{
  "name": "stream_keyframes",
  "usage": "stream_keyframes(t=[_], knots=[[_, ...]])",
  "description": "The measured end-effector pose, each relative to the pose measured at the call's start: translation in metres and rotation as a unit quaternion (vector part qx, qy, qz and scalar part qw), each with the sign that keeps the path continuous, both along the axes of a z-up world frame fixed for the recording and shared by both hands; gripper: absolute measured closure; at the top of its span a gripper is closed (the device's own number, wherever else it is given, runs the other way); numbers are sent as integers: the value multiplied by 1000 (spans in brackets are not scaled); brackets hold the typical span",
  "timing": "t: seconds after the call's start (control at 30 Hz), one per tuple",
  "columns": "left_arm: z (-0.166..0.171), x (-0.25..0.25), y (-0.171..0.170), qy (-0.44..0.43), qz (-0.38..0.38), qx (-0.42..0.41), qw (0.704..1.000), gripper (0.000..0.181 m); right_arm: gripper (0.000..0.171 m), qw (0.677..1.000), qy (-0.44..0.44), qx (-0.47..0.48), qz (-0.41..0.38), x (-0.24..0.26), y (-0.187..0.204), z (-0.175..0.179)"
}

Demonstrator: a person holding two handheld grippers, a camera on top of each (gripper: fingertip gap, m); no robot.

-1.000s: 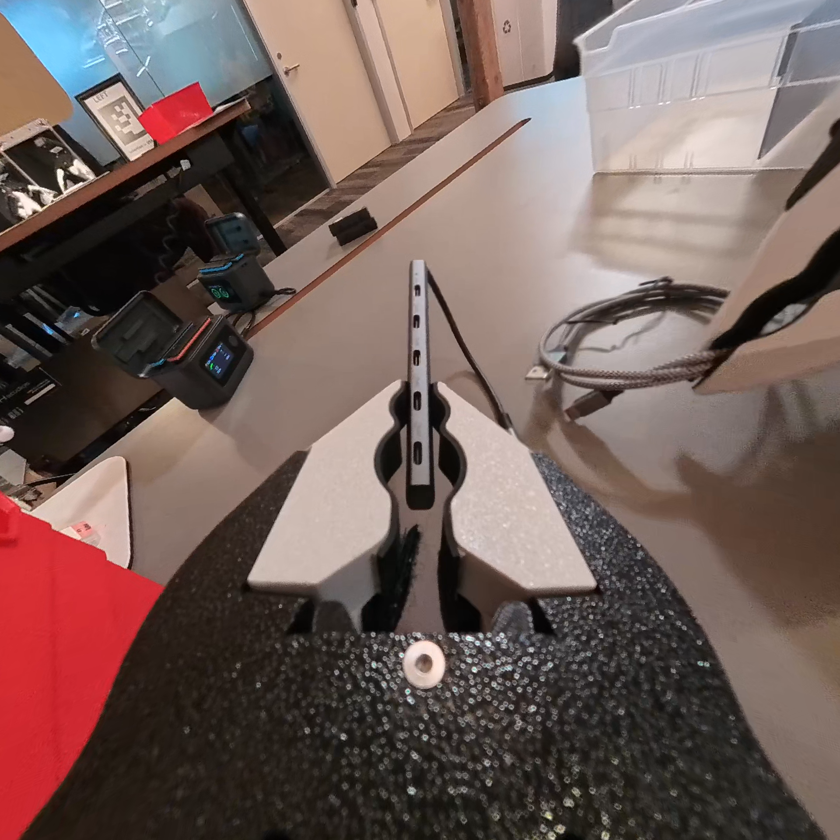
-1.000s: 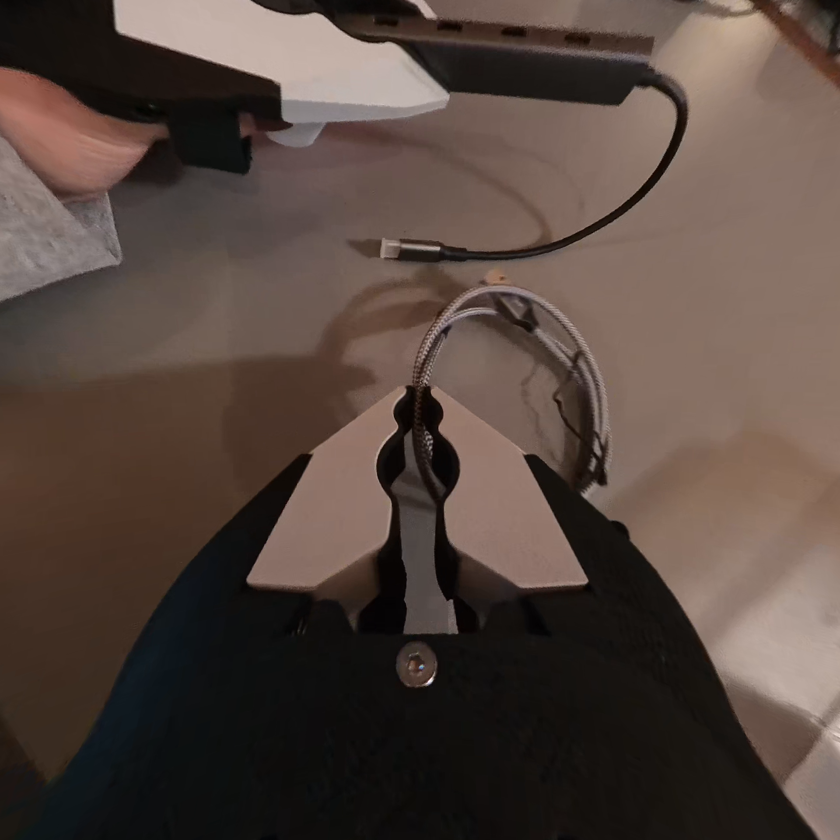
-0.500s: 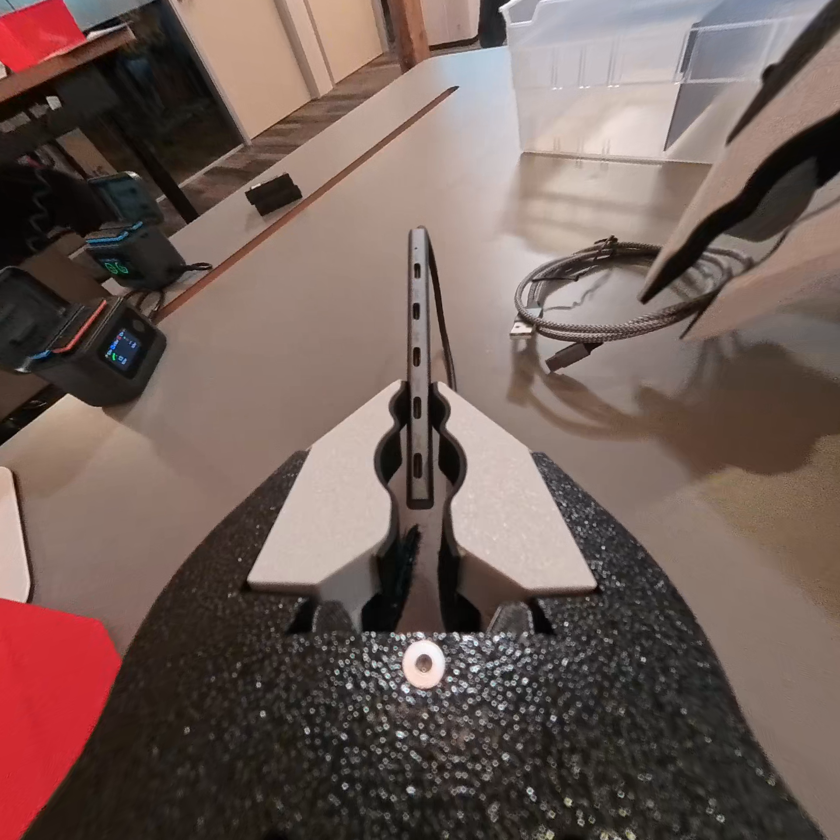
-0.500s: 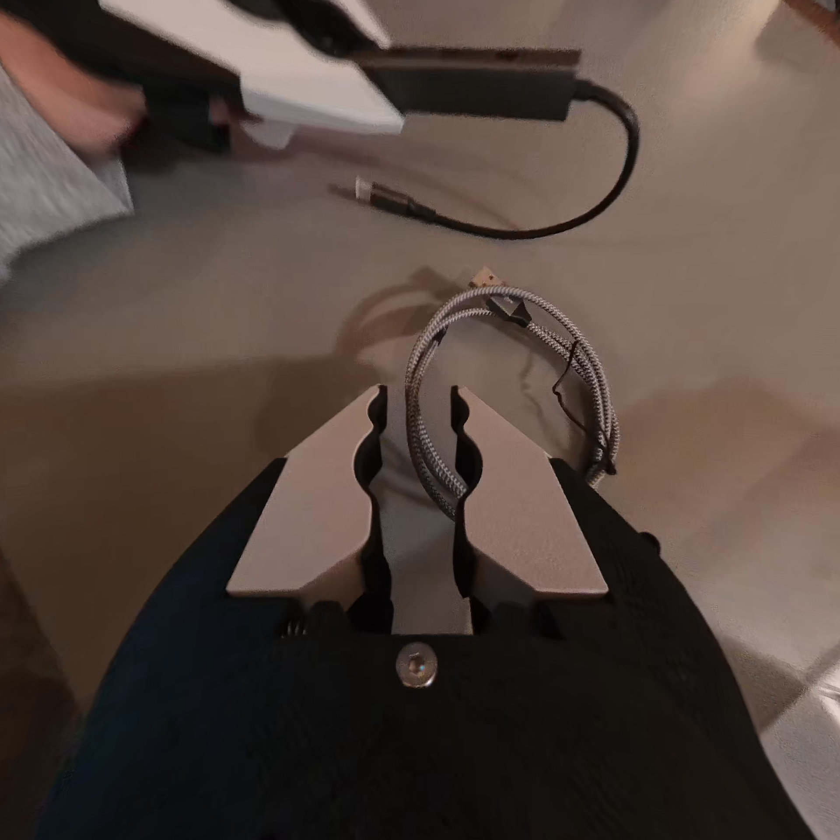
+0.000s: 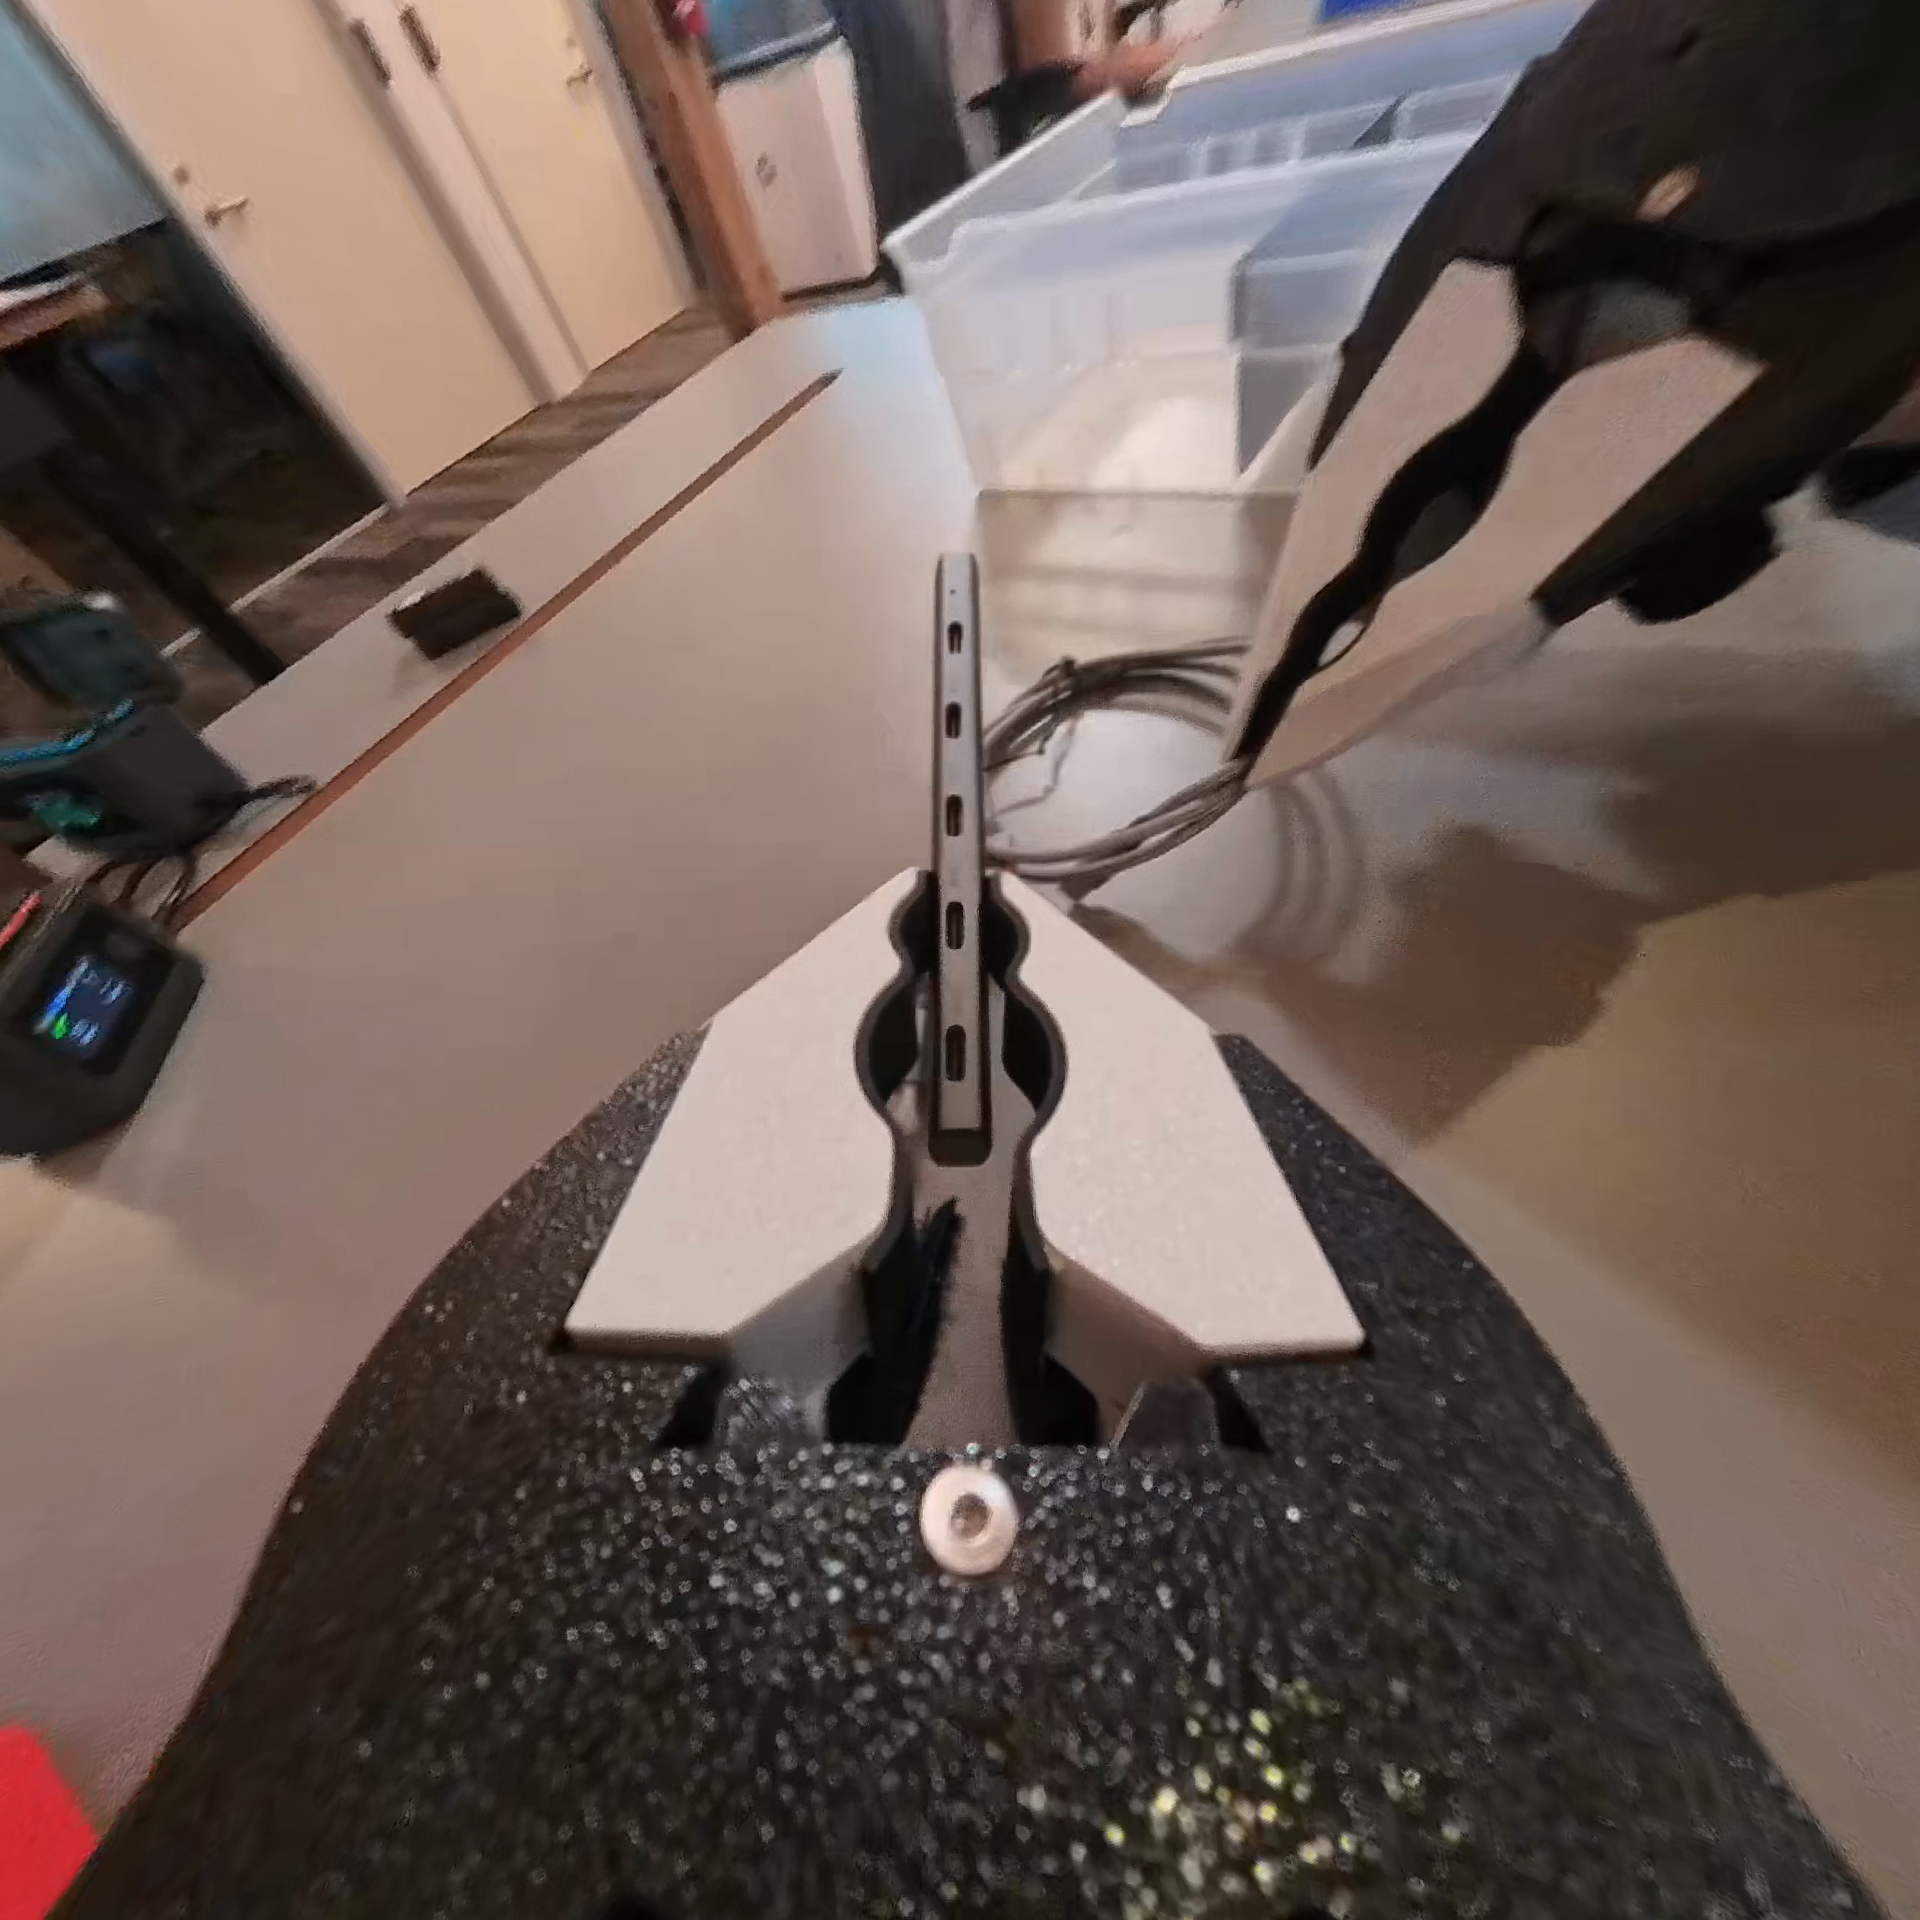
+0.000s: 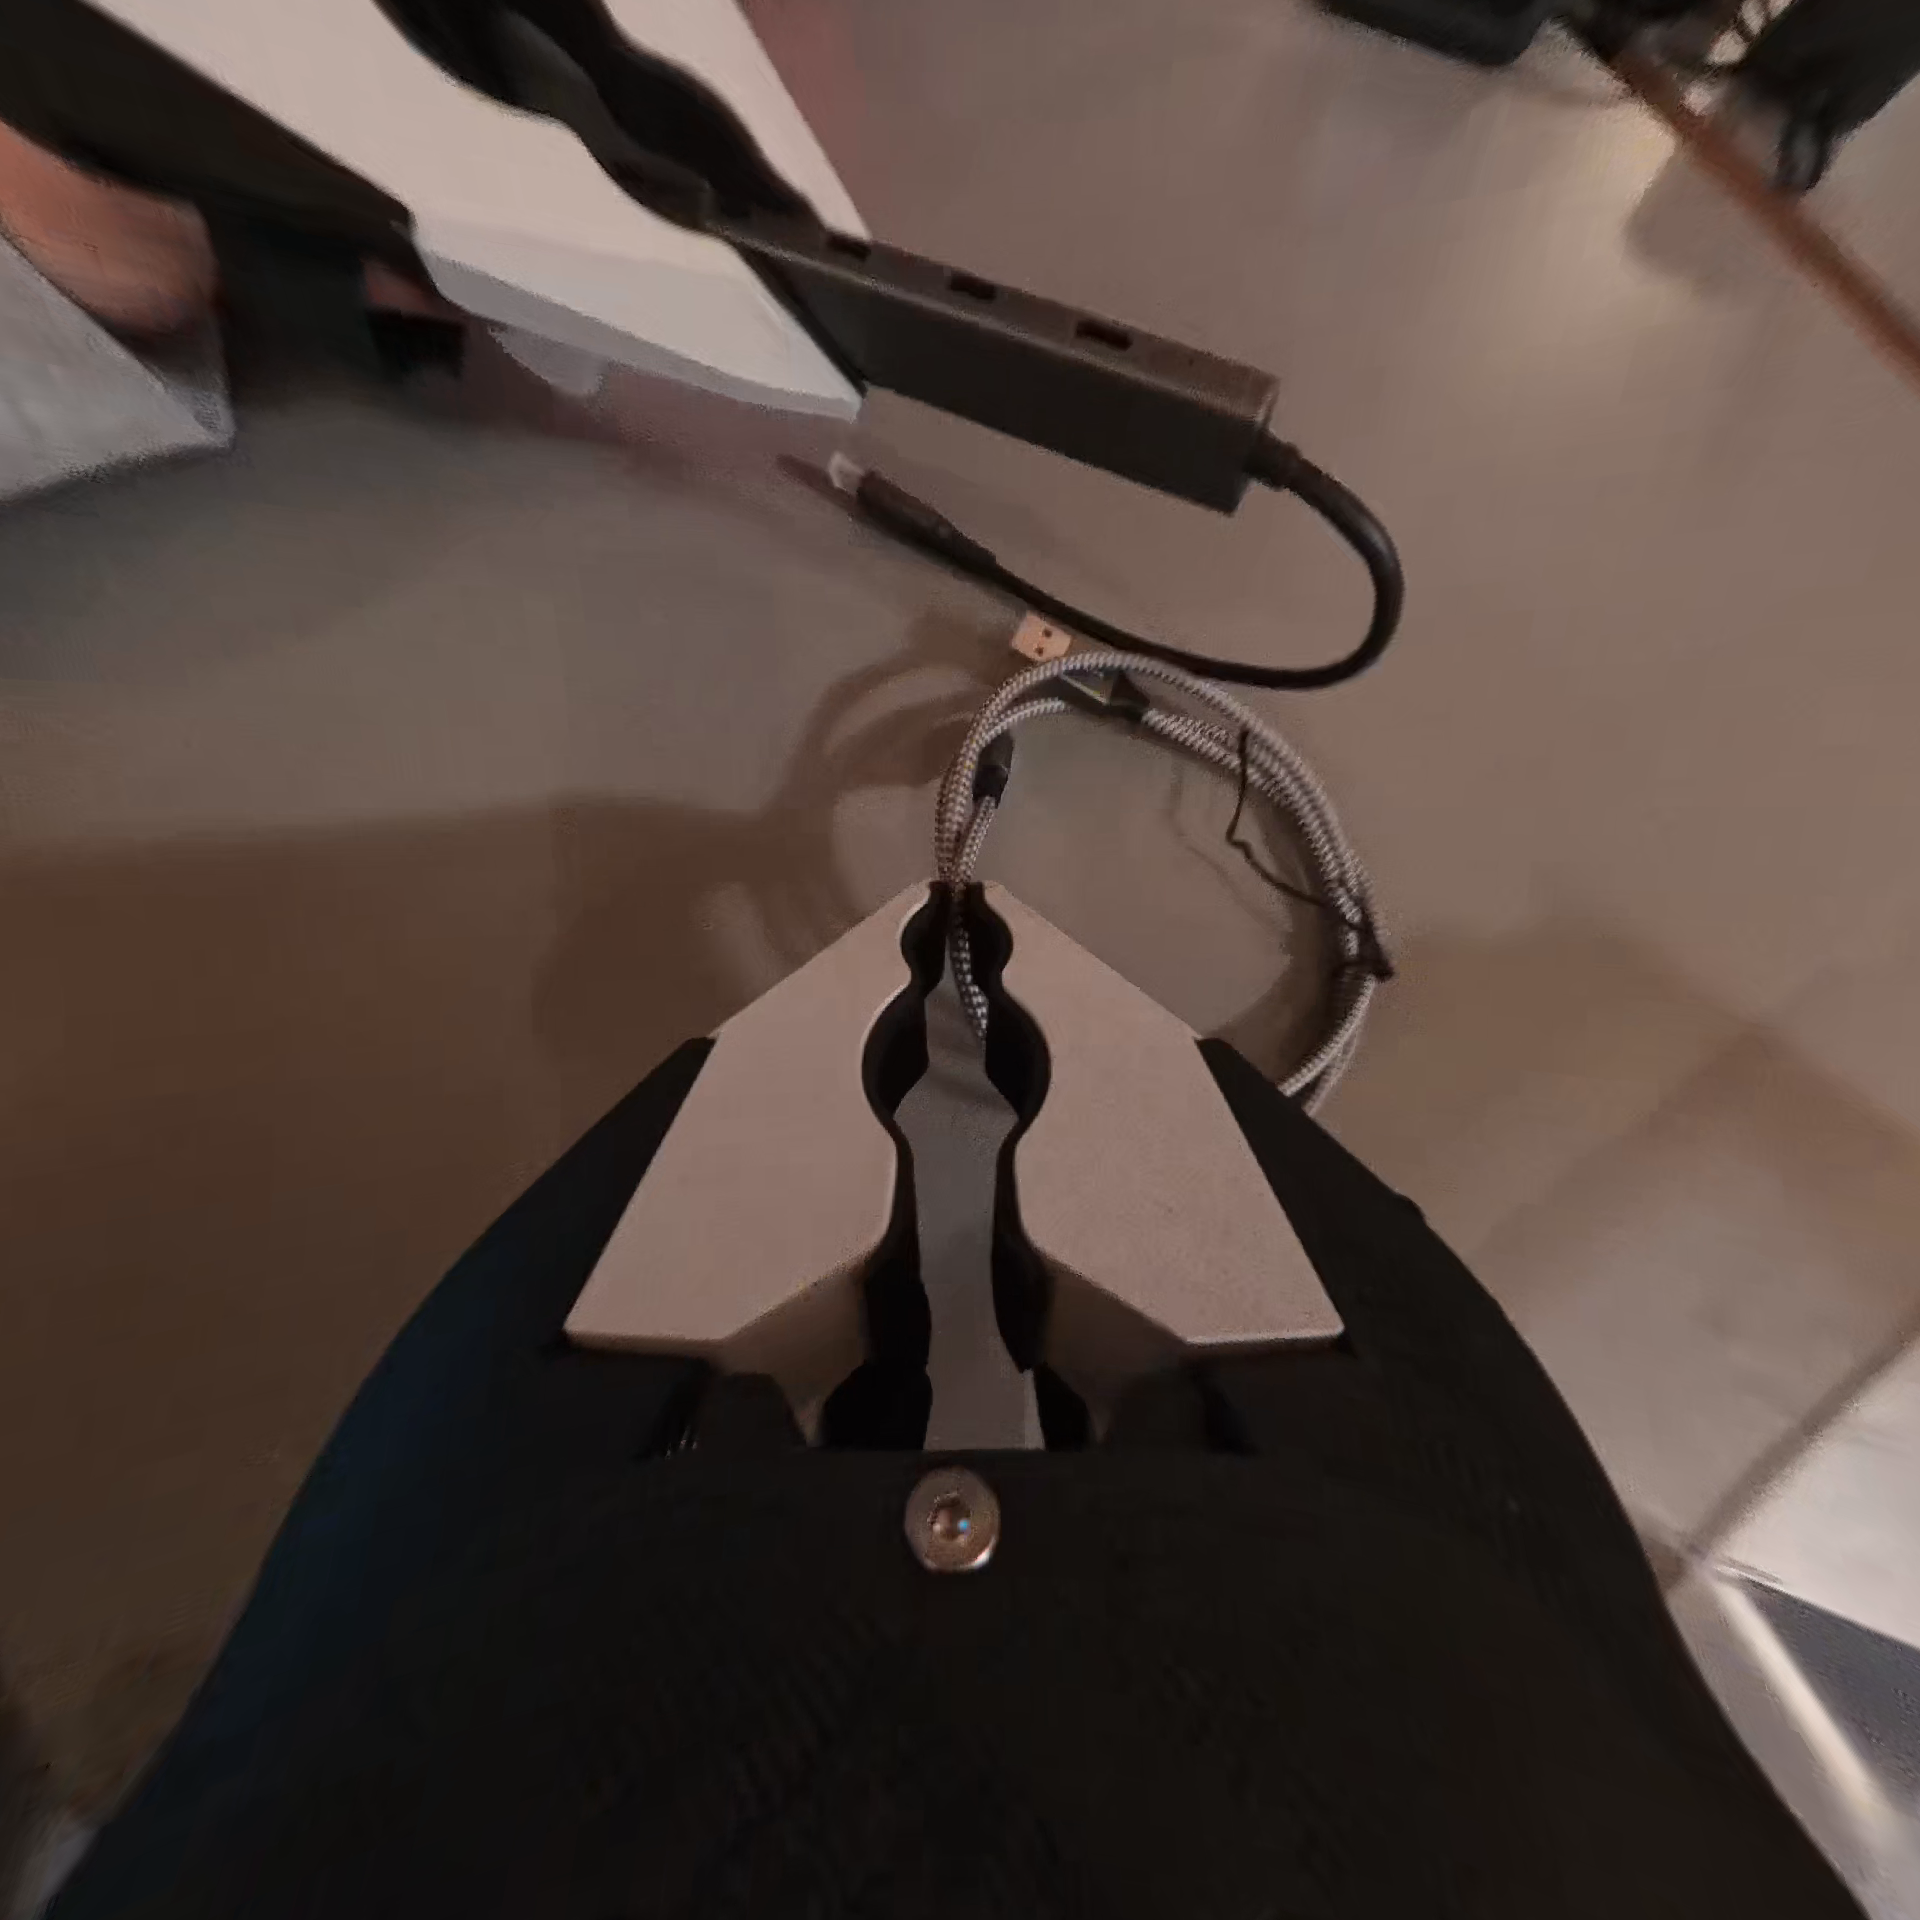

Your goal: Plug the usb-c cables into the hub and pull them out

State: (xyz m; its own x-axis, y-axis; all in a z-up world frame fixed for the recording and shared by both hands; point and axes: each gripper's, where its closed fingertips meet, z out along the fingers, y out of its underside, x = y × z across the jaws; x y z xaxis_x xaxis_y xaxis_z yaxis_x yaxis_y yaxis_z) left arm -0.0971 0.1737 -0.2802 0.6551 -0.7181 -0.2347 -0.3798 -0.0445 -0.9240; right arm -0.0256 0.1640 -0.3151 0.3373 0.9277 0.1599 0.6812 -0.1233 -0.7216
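Your left tool (image 5: 958,904) grips the hub (image 5: 957,790) edge-up; your right tool (image 6: 958,894) is pinched on the braided cable (image 6: 1311,821) lying coiled on the worktop (image 6: 416,675).

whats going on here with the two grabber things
A person is working two sets of tongs over a table. The left tongs are shut on a dark hub, held on edge with its row of ports facing up. The right tongs have pinched the coiled braided cable at its loop. Nothing is plugged into the visible ports, and the hub's own black lead lies loose.
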Motion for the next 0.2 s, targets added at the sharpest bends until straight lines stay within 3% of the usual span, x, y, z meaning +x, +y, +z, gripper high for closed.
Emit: stream_keyframes(t=[0.03,0.2], knots=[[2,5,-4,-5,-15,1,1000,174,169,1000,-13,22,0,1,1,0],[-10,8,-6,27,-20,-24,999,174,169,997,-6,73,-16,3,5,6]])
